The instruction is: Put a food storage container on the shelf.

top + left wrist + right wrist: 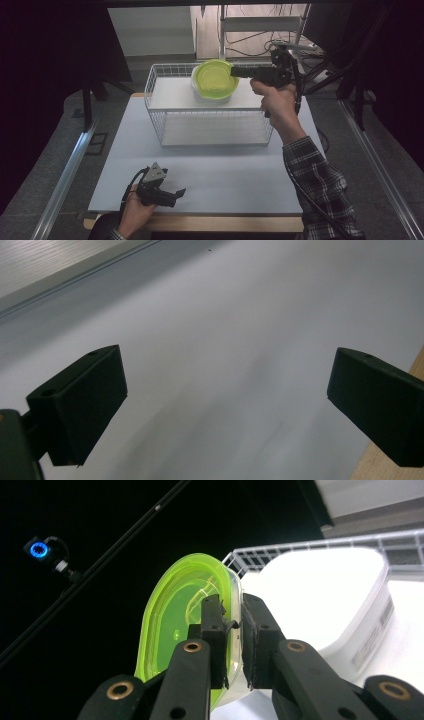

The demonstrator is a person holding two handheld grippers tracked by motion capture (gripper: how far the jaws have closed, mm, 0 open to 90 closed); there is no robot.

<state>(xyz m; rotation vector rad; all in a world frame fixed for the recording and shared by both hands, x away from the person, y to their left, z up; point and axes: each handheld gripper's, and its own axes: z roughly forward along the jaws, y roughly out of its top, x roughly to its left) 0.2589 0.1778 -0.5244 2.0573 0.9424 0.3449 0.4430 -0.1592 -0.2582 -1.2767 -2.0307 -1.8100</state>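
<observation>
Clamped between my right gripper's (232,630) pads is the rim of a green bowl (216,78) above the wire basket (156,102), while my left gripper (172,193) rests wide open

The near half of the white table (210,180) lies bare, giving open passage in front of the wire basket (165,120). The basket's tall mesh walls block entry from the sides (its top is open).

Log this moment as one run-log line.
right gripper: shut on green bowl rim, held over wire basket | left gripper: open, nothing between jaws, low over white table
</observation>
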